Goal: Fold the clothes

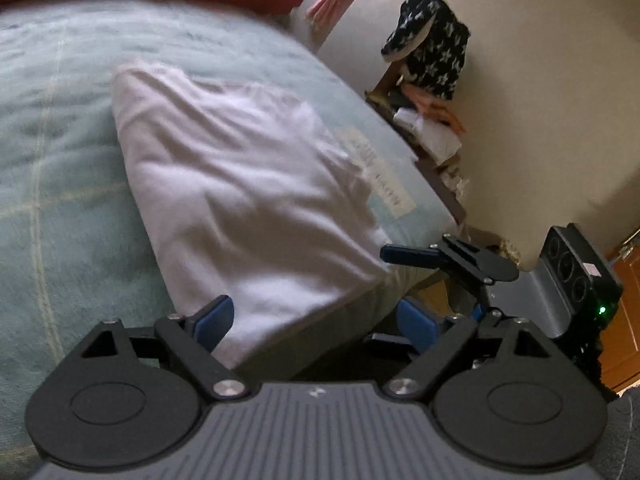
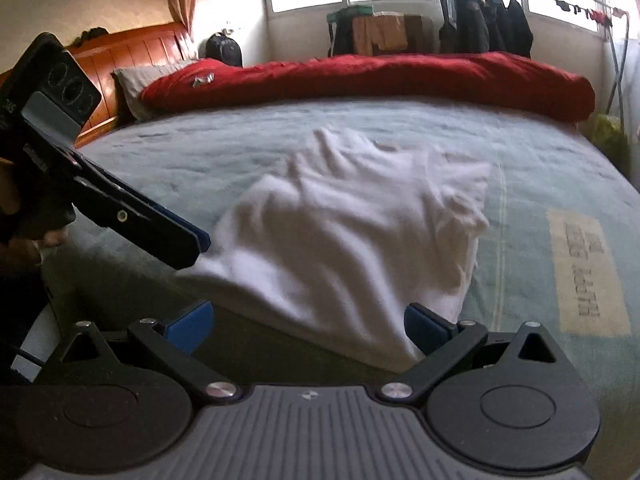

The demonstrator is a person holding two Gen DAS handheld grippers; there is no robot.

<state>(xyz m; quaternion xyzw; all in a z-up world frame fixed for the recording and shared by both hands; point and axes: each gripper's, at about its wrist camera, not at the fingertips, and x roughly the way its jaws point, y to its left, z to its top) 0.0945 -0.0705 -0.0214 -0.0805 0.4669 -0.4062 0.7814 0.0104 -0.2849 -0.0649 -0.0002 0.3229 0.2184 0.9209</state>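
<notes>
A white garment [image 1: 248, 200] [image 2: 352, 232] lies rumpled on the pale green bedspread [image 1: 60, 160] [image 2: 200, 152], its near edge at the bed's front edge. My left gripper [image 1: 316, 322] is open, and the garment's near left corner lies between its blue pads [image 1: 216, 320] without being pinched. In the right wrist view the left gripper [image 2: 200, 242] comes in from the left beside that corner. My right gripper [image 2: 308, 328] is open just before the garment's near edge, with its right pad [image 2: 424, 328] next to the near right corner.
A red duvet [image 2: 360, 76] is rolled along the far side of the bed, with a pillow [image 2: 136, 80] and a wooden headboard [image 2: 132, 48] at the left. Clothes hang on a rack [image 2: 488, 20] by the windows. A black-and-white patterned garment [image 1: 432, 48] tops clutter by the wall.
</notes>
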